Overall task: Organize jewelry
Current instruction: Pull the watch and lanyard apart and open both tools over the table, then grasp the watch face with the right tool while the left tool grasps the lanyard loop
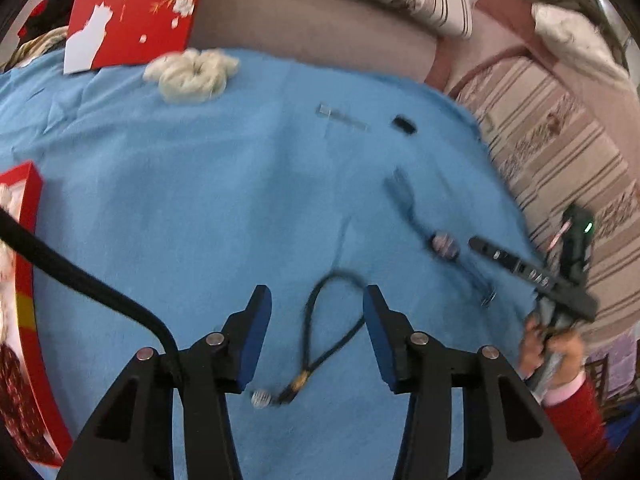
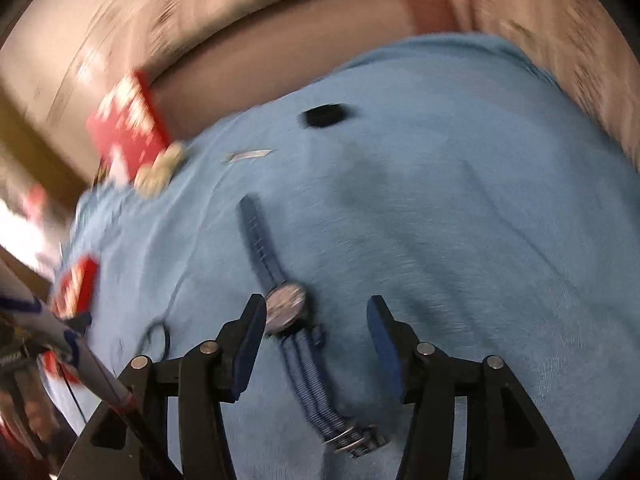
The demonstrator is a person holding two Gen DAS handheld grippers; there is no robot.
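Note:
A black cord necklace [image 1: 328, 328] with a small silver pendant [image 1: 261, 398] lies on the blue cloth [image 1: 180, 200] between the fingers of my left gripper [image 1: 318, 300], which is open and empty just above it. A wristwatch with a blue striped strap [image 2: 280, 300] lies on the cloth; it also shows in the left wrist view [image 1: 442, 244]. My right gripper [image 2: 316, 308] is open and empty over the watch, whose round face sits by the left finger. The right wrist view is blurred.
A red open jewelry box [image 1: 24, 280] stands at the left edge. A red flowered lid [image 1: 136, 12] leans at the back with a cream scrunchie [image 1: 192, 74] beside it. A clear clip [image 1: 340, 118] and a small black item [image 1: 404, 125] lie farther back. A striped sofa surrounds the cloth.

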